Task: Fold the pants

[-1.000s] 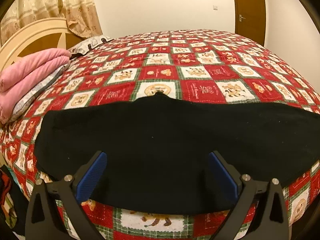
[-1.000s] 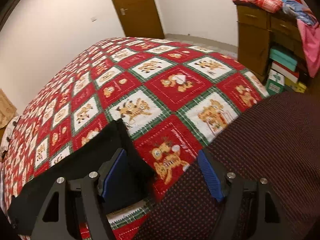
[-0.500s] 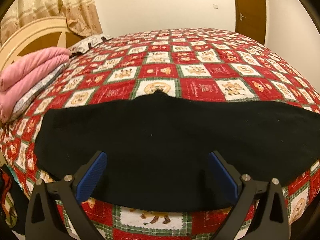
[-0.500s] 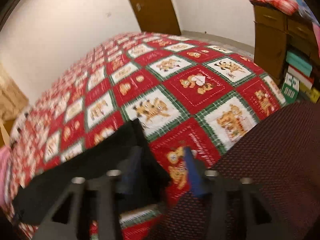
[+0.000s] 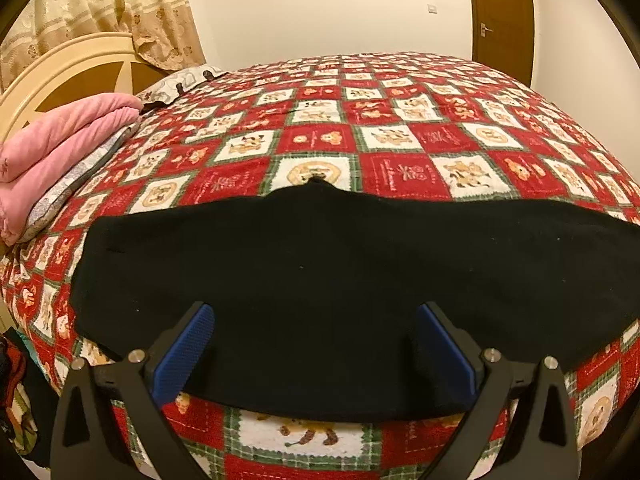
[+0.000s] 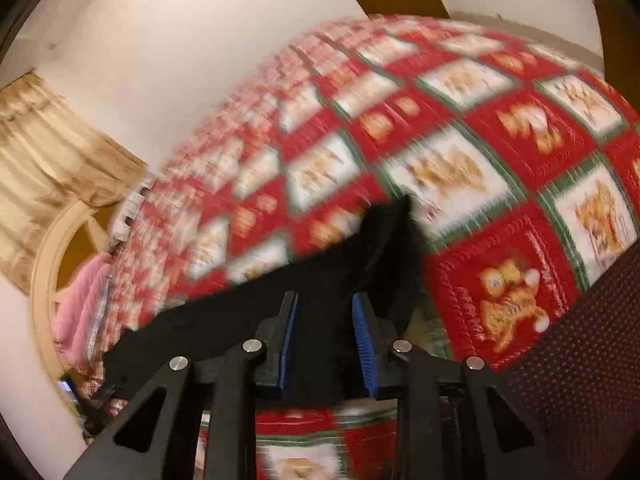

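Black pants (image 5: 340, 280) lie flat on the bed (image 5: 400, 140). Left gripper (image 5: 316, 344) jaws wide; right gripper (image 6: 326, 340) jaws narrow, pinching the pants' end. Next, lift and fold over.

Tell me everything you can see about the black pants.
The pants are plain black, soft and matte like knit or fleece, with tiny lint specks. They lie flat across the near edge of the quilt, a small peak at the far edge's middle. The left gripper hovers open over them. The right gripper has its jaws narrowed around one bunched, raised end; blur hides whether they have fully clamped.
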{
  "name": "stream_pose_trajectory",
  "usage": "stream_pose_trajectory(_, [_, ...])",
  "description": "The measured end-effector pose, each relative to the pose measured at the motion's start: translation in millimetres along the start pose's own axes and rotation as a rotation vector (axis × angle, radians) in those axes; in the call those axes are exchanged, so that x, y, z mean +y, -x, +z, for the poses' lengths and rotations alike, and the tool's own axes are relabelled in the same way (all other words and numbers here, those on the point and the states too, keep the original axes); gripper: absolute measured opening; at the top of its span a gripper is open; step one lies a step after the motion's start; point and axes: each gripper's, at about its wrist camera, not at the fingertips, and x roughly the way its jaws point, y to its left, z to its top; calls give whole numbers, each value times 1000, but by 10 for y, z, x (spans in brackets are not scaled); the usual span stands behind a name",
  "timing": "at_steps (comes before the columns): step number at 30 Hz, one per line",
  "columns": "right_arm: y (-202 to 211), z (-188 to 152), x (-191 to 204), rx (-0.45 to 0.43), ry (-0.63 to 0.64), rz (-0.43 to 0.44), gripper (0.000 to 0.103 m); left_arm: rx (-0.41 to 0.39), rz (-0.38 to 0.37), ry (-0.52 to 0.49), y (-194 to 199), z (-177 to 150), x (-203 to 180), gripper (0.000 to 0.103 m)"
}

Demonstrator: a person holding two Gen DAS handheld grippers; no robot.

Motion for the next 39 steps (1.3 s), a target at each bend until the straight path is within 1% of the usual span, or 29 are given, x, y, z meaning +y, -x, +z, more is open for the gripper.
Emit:
stream_pose_trajectory(1, [70,24,83,-23,46,-68,30,8,0,5,-18,3,4,103])
stream_pose_trajectory(2, [111,47,158,-31,105,-181,30,15,-3,10,-33,5,-2,103])
stream_pose_trajectory(3, [118,57,194,-30,143,-259,30,19,-8,12,-42,3,-8,103])
stream_pose_trajectory(4, [125,54,211,-25,174,-321,30,22,-15,10,-48,-1,-24,103])
stream_pose_trajectory(5, [133,49,190,-11,184,-340,30,22,-16,6,-46,-6,-34,103])
stream_pose_trajectory(7, [152,48,151,-2,167,-334,30,15,-9,-10,-33,-12,-64,103])
stream_pose_trajectory(11, [193,56,13,-24,133,-329,30,12,-10,-9,-22,-4,-69,103])
stream_pose_trajectory(14, [58,99,-34,-27,121,-328,30,19,-9,-4,-36,-4,-70,103])
stream_pose_trajectory(18, [-189,200,-10,-32,122,-302,31,14,-6,-10,-23,3,-78,103])
stream_pose_trajectory(22, [-492,233,-4,26,155,-350,31,-1,4,-18,5,21,-79,103])
stream_pose_trajectory(23, [-570,223,-13,44,165,-373,31,1,5,-17,-2,24,-76,103])
stream_pose_trajectory(25, [-612,207,-5,25,196,-395,31,9,7,-15,-25,24,-74,103])
stream_pose_trajectory(27, [-638,198,36,17,235,-424,24,23,7,-13,-61,16,-78,103])
stream_pose_trajectory(28, [-635,190,40,17,246,-431,17,28,7,-13,-72,12,-80,103])
stream_pose_trajectory(29, [-634,187,63,20,261,-428,11,33,7,-13,-80,9,-82,103])
stream_pose_trajectory(30, [-629,188,78,20,267,-426,9,32,6,-14,-80,7,-84,103])
stream_pose_trajectory(33, [-582,202,165,-4,299,-432,9,27,10,-17,-67,1,-85,103])
stream_pose_trajectory(37, [-466,265,279,-64,318,-402,8,29,11,-13,-67,2,-81,103])
stream_pose_trajectory(39, [-476,302,298,-65,336,-408,8,30,13,-12,-69,5,-79,103])
